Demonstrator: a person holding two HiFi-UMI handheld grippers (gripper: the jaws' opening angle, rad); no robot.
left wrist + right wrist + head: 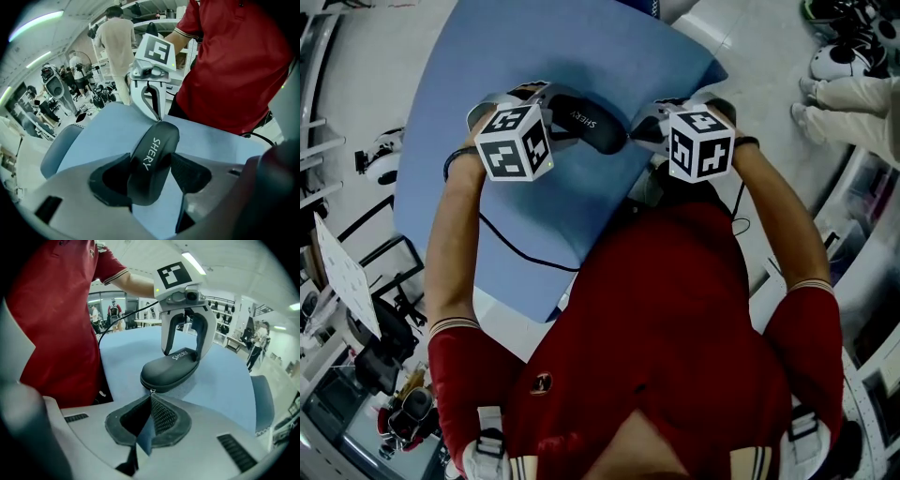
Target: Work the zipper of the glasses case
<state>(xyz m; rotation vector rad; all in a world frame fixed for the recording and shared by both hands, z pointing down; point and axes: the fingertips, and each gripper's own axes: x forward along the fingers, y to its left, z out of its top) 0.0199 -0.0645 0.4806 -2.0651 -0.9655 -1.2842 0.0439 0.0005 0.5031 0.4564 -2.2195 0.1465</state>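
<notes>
Case: I see the black glasses case (586, 122) lying closed on the blue counter (487, 66); its contents are hidden.
Writing: "SHERY" on the lid.
Left: my left gripper (151, 164) clamps the case's 9 o'clock end.
Right: my right gripper (151, 397) is pressed together, pinching the zipper pull (151, 391) at 3 o'clock.

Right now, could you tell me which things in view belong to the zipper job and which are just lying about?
Job: black oval hard-shell glasses case; its small metal zipper pull; left gripper; right gripper.
Lying about: thin black cable; blue-grey chair back.
</notes>
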